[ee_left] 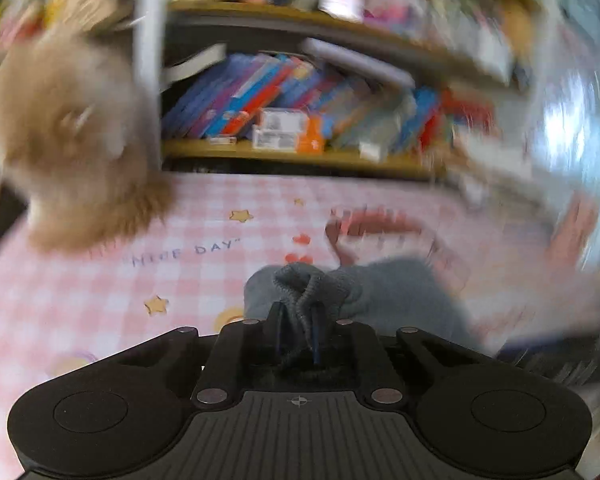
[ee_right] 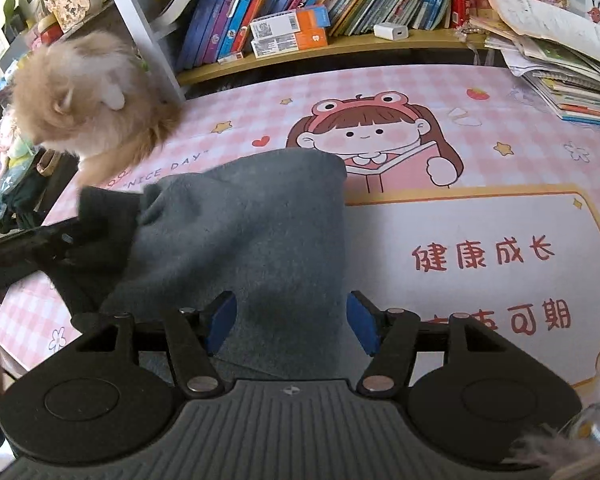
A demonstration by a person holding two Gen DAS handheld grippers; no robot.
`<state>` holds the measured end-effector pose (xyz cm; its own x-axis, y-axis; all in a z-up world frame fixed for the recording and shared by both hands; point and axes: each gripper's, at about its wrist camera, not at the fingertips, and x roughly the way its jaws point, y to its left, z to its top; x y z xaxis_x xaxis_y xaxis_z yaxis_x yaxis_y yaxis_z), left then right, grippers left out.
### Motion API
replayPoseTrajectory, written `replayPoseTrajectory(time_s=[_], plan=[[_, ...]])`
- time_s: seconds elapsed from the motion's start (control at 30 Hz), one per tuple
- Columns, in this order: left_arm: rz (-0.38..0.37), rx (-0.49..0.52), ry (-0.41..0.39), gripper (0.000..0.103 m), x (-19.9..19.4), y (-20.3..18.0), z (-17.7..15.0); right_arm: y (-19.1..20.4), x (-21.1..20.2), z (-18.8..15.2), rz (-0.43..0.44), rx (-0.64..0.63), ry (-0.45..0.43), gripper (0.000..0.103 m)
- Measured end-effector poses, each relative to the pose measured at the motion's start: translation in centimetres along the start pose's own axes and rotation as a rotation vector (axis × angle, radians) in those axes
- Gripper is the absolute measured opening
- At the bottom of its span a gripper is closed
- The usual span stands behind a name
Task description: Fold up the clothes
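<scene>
The left gripper (ee_left: 300,320) has its jaws closed on a bunched, ribbed edge of the grey cloth (ee_right: 252,224). That pinch probably serves as the anchor for a fold, since it gathers the hem into one firm handle. In the right wrist view this gripper (ee_right: 66,236) reaches in from the left and lifts that corner clear of the counter (ee_right: 480,216).

The right gripper (ee_right: 290,320) hovers at the cloth's near edge with its jaws open. The blue pads (ee_right: 222,320) stand on either side of the fabric and do not press on it, so it seems lined up to take a second hold.

The cloth lies on the counter's pink mat, left of the printed white panel and partly over the cartoon girl. Its long axis runs from the near edge away toward the bookshelf (ee_right: 340,42), with the far end rounded. The left side slopes up toward the raised corner.

A fluffy tan animal (ee_right: 88,96) sits on the far left of the counter, apart from the cloth.
</scene>
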<state>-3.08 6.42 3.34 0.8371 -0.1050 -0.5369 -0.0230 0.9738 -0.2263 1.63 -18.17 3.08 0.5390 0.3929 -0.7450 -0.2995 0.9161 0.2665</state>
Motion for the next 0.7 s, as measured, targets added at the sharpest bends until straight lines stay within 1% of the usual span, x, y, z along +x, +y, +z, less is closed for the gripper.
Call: replayPoseTrajectory(time_s=[0.03, 0.07, 0.1, 0.17, 0.23, 0.3, 0.33, 0.37, 0.43, 0.47, 0.5, 0.53, 0.57, 0.6, 0.67, 0.7], plan=[[-0.061, -0.105, -0.033, 0.011, -1.0, 1.3, 0.3, 0.0, -0.1, 0.0, 0.006, -0.002, -0.005, 0.059], [-0.102, -0.203, -0.052, 0.011, -1.7, 2.5, 0.4, 0.1, -0.2, 0.1, 0.012, -0.004, -0.009, 0.059], [-0.116, -0.282, -0.052, 0.011, -1.9, 3.7, 0.2, 0.1, -0.2, 0.1, 0.019, -0.004, -0.009, 0.06], [-0.079, -0.378, 0.01, 0.012, -0.9, 6.1, -1.0, 0.1, -0.2, 0.1, 0.033, -0.005, -0.009, 0.06], [-0.036, -0.444, 0.103, 0.014, 1.5, 8.1, -2.9, 0.3, 0.1, 0.0, 0.036, -0.008, 0.004, 0.06], [-0.04, -0.545, 0.124, 0.022, 2.9, 9.7, -4.6, 0.5, 0.3, -0.1, 0.038, -0.011, 0.017, 0.06], [-0.054, -0.583, 0.118, 0.023, 3.1, 10.1, -5.0, 0.6, 0.5, -0.1, 0.039, -0.013, 0.023, 0.06], [-0.067, -0.592, 0.111, 0.026, 3.0, 10.2, -5.0, 0.7, 0.5, -0.1, 0.041, -0.018, 0.027, 0.06], [-0.079, -0.611, 0.105, 0.034, 2.6, 10.4, -4.9, 0.9, 0.5, -0.2, 0.047, -0.027, 0.029, 0.06], [-0.08, -0.621, 0.105, 0.043, 2.3, 10.5, -4.8, 1.0, 0.5, -0.3, 0.05, -0.03, 0.031, 0.06], [-0.086, -0.638, 0.098, 0.046, 1.9, 10.5, -4.9, 1.1, 0.4, -0.4, 0.048, -0.03, 0.031, 0.06], [-0.091, -0.653, 0.093, 0.053, 1.5, 10.6, -5.0, 1.0, 0.4, -0.4, 0.047, -0.027, 0.029, 0.06], [-0.099, -0.661, 0.095, 0.063, 1.3, 10.6, -5.0, 0.9, 0.3, -0.4, 0.047, -0.022, 0.026, 0.06], [-0.107, -0.667, 0.099, 0.07, 1.2, 10.7, -5.1, 0.8, 0.3, -0.4, 0.046, -0.018, 0.024, 0.06], [-0.133, -0.677, 0.122, 0.071, 1.5, 10.8, -5.3, 0.7, 0.3, -0.4, 0.042, -0.008, 0.025, 0.06], [-0.147, -0.682, 0.134, 0.068, 2.0, 10.8, -5.4, 0.6, 0.3, -0.4, 0.041, -0.004, 0.026, 0.06]])
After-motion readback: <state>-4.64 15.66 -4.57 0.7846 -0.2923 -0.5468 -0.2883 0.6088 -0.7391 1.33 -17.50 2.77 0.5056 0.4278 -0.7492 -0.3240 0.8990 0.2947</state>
